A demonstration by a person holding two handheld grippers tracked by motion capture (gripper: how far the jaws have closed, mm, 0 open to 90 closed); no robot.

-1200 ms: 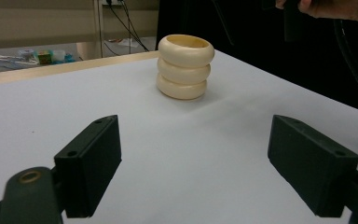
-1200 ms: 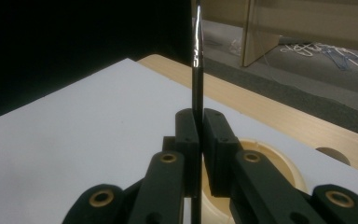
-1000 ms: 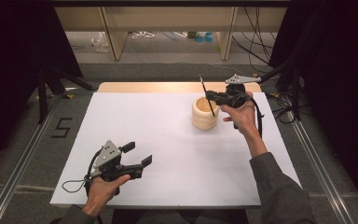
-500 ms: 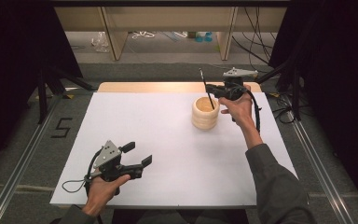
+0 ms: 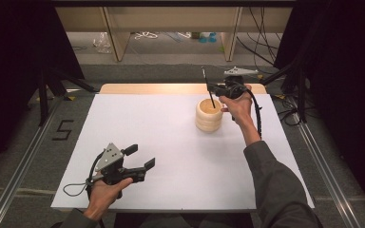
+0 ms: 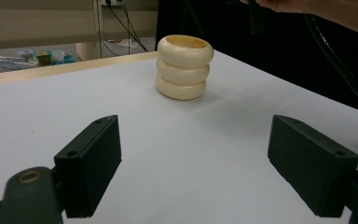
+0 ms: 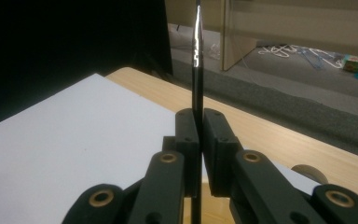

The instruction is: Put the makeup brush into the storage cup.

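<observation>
Your right gripper (image 5: 214, 89) has its fingers clamped on a thin black stick (image 5: 207, 86), tip dipping into the cream ringed holder (image 5: 208, 115) on the white surface (image 5: 161, 123). Stick looks light, stiff, slick; keep hold mid-shaft. Left gripper (image 5: 141, 157) rests near you, fingers wide, empty.

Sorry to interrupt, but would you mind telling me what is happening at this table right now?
A person holds a pair of tongs in each hand over a white table. The right tongs are shut on a thin black stick, held over a cream ribbed holder made of three stacked rings; the stick's lower end dips into its opening. The left tongs rest open near the table's front edge, holding nothing.
</observation>
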